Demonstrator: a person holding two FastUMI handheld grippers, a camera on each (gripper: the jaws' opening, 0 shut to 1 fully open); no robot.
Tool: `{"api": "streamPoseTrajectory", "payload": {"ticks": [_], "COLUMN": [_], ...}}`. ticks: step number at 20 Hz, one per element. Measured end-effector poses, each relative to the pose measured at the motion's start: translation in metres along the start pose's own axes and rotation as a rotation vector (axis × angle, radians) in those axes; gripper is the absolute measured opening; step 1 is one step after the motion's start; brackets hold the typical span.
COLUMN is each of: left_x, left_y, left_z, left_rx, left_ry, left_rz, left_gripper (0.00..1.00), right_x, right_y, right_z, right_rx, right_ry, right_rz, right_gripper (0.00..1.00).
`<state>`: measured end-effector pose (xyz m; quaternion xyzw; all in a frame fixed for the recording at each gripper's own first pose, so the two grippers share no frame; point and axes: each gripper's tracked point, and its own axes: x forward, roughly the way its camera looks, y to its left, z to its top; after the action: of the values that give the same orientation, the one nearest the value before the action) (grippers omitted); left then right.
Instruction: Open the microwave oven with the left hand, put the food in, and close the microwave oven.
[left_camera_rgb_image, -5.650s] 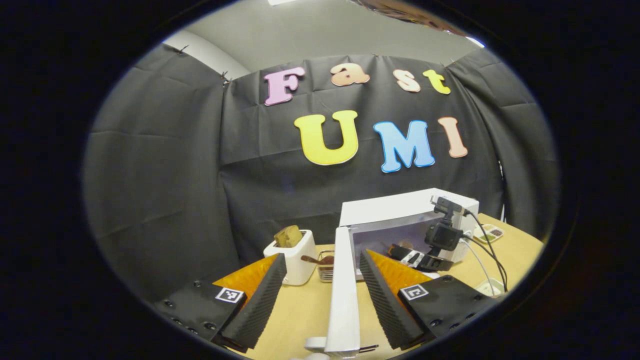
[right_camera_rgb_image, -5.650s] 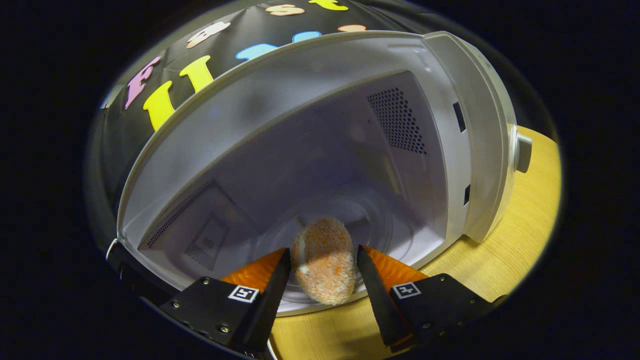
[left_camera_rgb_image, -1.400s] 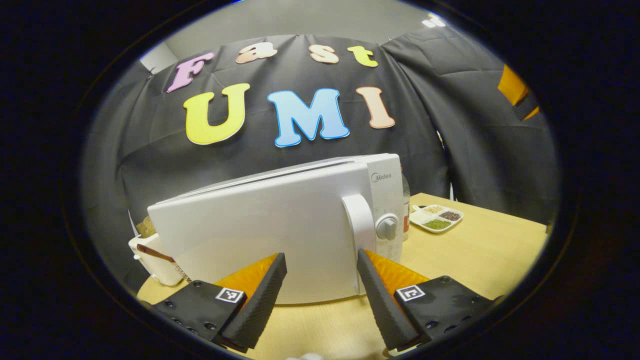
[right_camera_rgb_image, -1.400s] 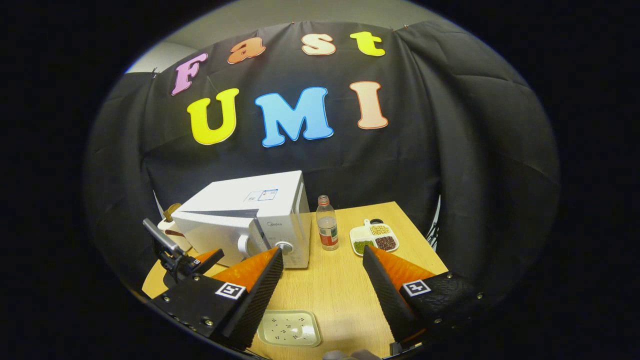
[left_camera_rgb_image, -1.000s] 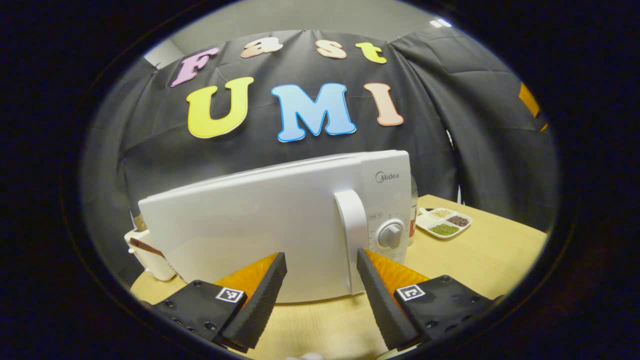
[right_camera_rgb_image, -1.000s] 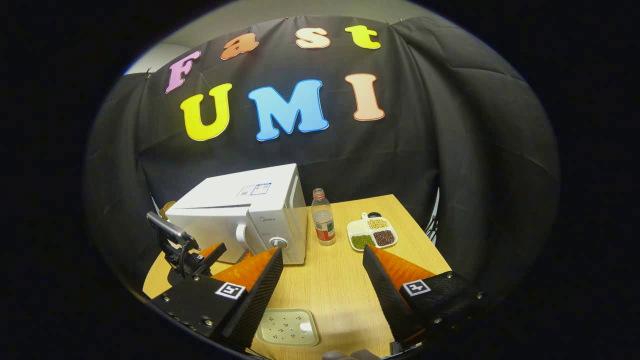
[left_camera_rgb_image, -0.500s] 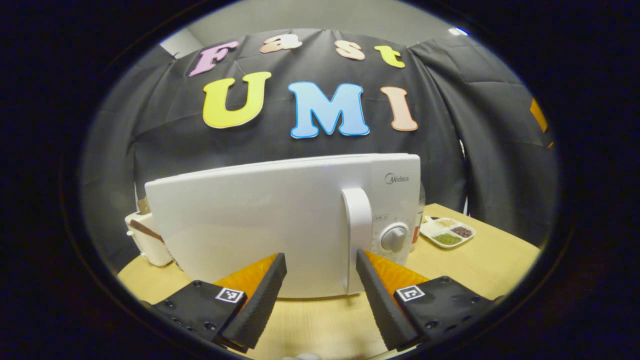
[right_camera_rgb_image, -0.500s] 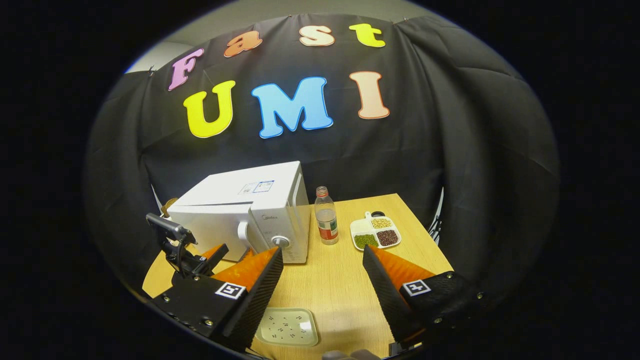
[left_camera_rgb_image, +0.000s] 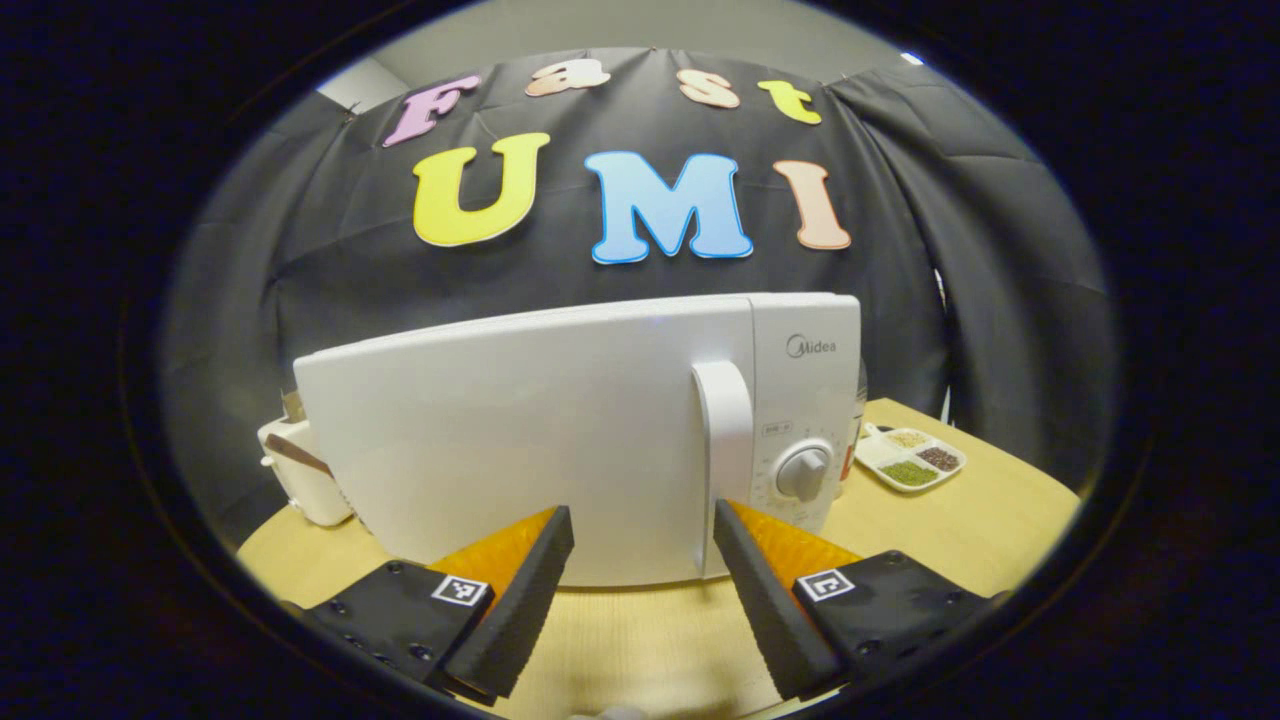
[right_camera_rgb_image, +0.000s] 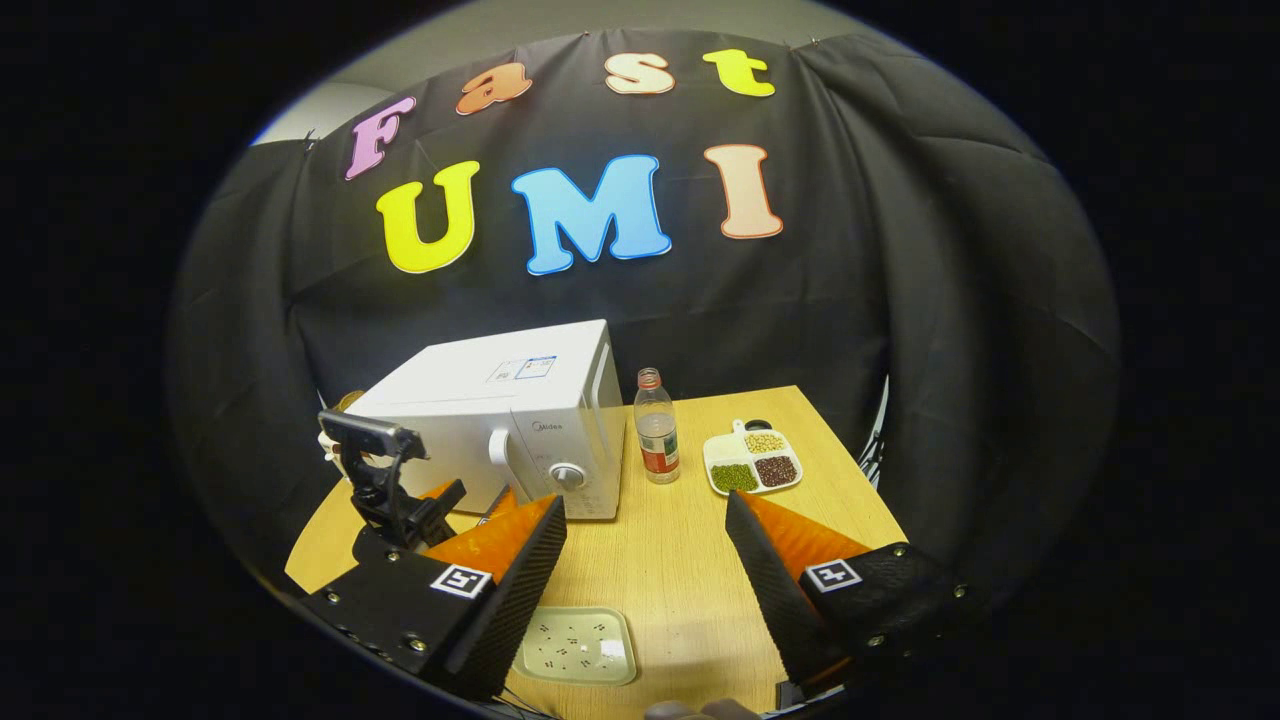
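A: Left gripper view: the white microwave oven (left_camera_rgb_image: 590, 440) sits square in the middle of the frame, its door (left_camera_rgb_image: 510, 450) flush with the body as far as I can tell, no gap showing along the top edge. The upright handle (left_camera_rgb_image: 728, 440) stands just right of centre, with the round dial (left_camera_rgb_image: 803, 472) on the control panel beside it.

B: And the left gripper (left_camera_rgb_image: 640, 560)?

A: At the bottom of the frame, fingers spread wide with nothing between them, right up at the lower edge of the door. Whether the tips touch it, I cannot tell. The right-hand fingertip sits just under the foot of the handle.

B: The right gripper view pulls further back.

A: It does. The right gripper (right_camera_rgb_image: 645, 550) hangs over the wooden table (right_camera_rgb_image: 680, 560), fingers parted and holding nothing. At lower centre, between those fingers, lies a pale speckled tray (right_camera_rgb_image: 578, 645). The microwave oven (right_camera_rgb_image: 500, 425) is in the left middle, door closed against its front, and the left gripper (right_camera_rgb_image: 470, 500) is in front of it at lower left, partly hidden behind the right gripper's own finger.

B: The food?

A: Hidden from both cameras; the door is solid white.

B: What else is on the table?

A: A clear bottle (right_camera_rgb_image: 656, 428) with a red cap stands upright just right of the oven, and further right a white divided dish (right_camera_rgb_image: 752, 464) of beans and grains. In the left gripper view, a white toaster (left_camera_rgb_image: 300, 470) peeks out at the oven's left edge.
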<state>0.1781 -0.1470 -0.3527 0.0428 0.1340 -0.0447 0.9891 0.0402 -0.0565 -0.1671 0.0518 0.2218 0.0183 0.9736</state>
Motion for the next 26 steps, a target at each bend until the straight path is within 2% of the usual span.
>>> {"api": "streamPoseTrajectory", "payload": {"ticks": [1,4,7,12,15,16,17,18,19,20,21,22,23,24,25,26], "left_x": [-0.010,-0.055,-0.098,-0.172,-0.204,-0.214,-0.223,-0.231,-0.238,-0.244,-0.248,-0.253,-0.257,-0.260,-0.262,-0.263], "left_y": [0.004,0.018,0.044,0.088,0.109,0.117,0.124,0.127,0.130,0.135,0.138,0.140,0.143,0.144,0.146,0.147], "left_z": [0.007,0.046,0.099,0.192,0.230,0.239,0.250,0.260,0.266,0.268,0.271,0.272,0.273,0.274,0.275,0.275], "left_rx": [0.007,0.026,0.054,-0.008,-0.002,0.000,-0.008,-0.025,-0.042,-0.051,-0.056,-0.055,-0.054,-0.051,-0.050,-0.052], "left_ry": [0.007,-0.023,-0.072,-0.161,-0.173,-0.176,-0.185,-0.200,-0.208,-0.210,-0.212,-0.219,-0.219,-0.223,-0.223,-0.227], "left_rz": [0.002,0.004,0.054,0.125,0.152,0.165,0.170,0.165,0.164,0.166,0.166,0.163,0.164,0.163,0.163,0.160], "left_gripper": [0.98,0.94,0.96,0.96,0.95,0.96,0.96,0.97,0.98,0.98,0.98,0.97,0.97,0.96,0.98,0.95], "right_x": [-0.005,-0.023,-0.039,-0.063,-0.076,-0.080,-0.083,-0.086,-0.089,-0.091,-0.094,-0.097,-0.099,-0.100,-0.100,-0.100], "right_y": [-0.001,0.003,0.003,-0.004,-0.010,-0.012,-0.012,-0.010,-0.008,-0.007,-0.006,-0.004,0.001,0.002,0.004,0.005], "right_z": [0.004,0.029,0.055,0.088,0.104,0.106,0.108,0.112,0.114,0.114,0.116,0.117,0.119,0.119,0.119,0.118], "right_rx": [-0.003,-0.025,-0.038,-0.038,-0.049,-0.058,-0.061,-0.059,-0.054,-0.053,-0.050,-0.043,-0.038,-0.041,-0.052,-0.060], "right_ry": [-0.014,-0.082,-0.160,-0.253,-0.308,-0.313,-0.320,-0.331,-0.337,-0.340,-0.347,-0.350,-0.360,-0.365,-0.366,-0.366], "right_rz": [-0.003,0.015,0.023,-0.003,-0.034,-0.047,-0.054,-0.052,-0.055,-0.055,-0.056,-0.053,-0.046,-0.048,-0.050,-0.053], "right_gripper": [0.98,0.98,0.98,0.98,0.98,0.93,0.98,0.93,0.98,0.98,0.93,0.98,0.93,0.98,0.98,0.98]}}
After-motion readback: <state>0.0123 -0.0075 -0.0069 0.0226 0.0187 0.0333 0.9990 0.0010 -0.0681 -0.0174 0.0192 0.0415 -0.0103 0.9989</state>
